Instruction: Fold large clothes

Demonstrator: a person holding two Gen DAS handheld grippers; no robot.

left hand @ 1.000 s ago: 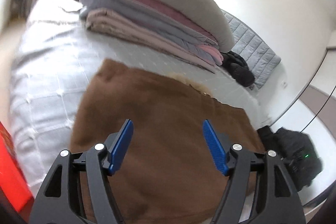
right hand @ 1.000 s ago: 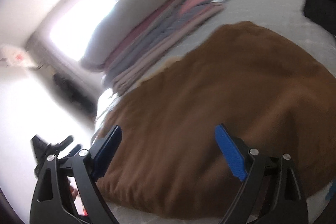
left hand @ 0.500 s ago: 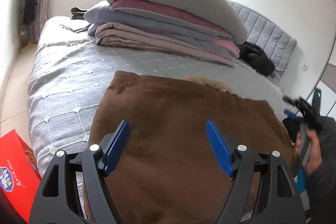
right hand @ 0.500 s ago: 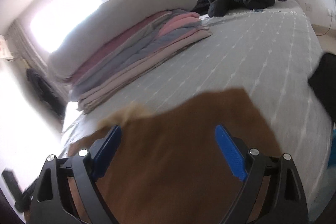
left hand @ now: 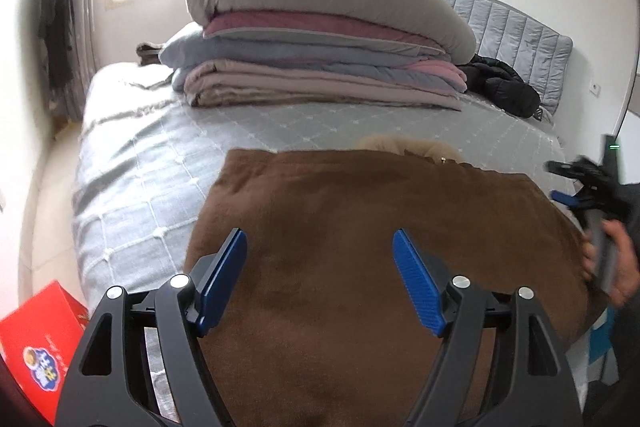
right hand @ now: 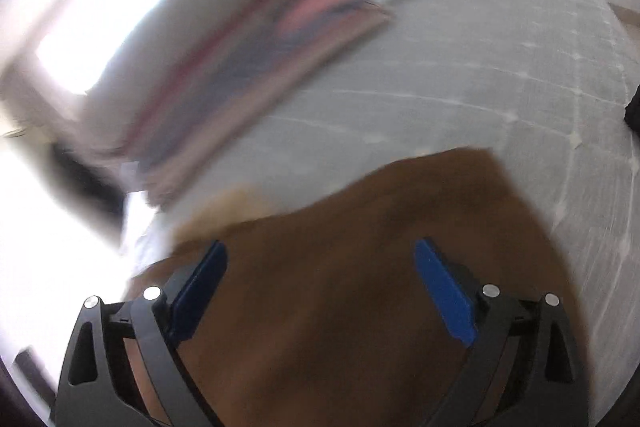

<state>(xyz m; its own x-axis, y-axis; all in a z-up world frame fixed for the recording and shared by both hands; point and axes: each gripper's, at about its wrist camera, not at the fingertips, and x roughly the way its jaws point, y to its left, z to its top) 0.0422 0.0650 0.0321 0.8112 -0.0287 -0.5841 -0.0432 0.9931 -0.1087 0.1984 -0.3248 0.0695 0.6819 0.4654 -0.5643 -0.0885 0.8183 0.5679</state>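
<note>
A large brown garment (left hand: 360, 227) with a tan fur trim (left hand: 408, 147) at its far edge lies flat on the grey quilted bed (left hand: 168, 163). My left gripper (left hand: 320, 259) is open and empty above the garment's near part. My right gripper (right hand: 320, 267) is open and empty above the garment (right hand: 360, 287) near its right corner; that view is blurred by motion. The right gripper also shows in the left wrist view (left hand: 580, 199), held in a hand at the garment's right edge.
A stack of folded quilts (left hand: 320, 67) with a grey pillow on top lies across the far side of the bed. A black jacket (left hand: 504, 91) lies by the headboard. A red box (left hand: 36, 343) sits on the floor at the left.
The left gripper has pulled back and steadied over the garment. The right gripper has swung from the garment's middle to its right edge and is still moving. Both stayed open.
</note>
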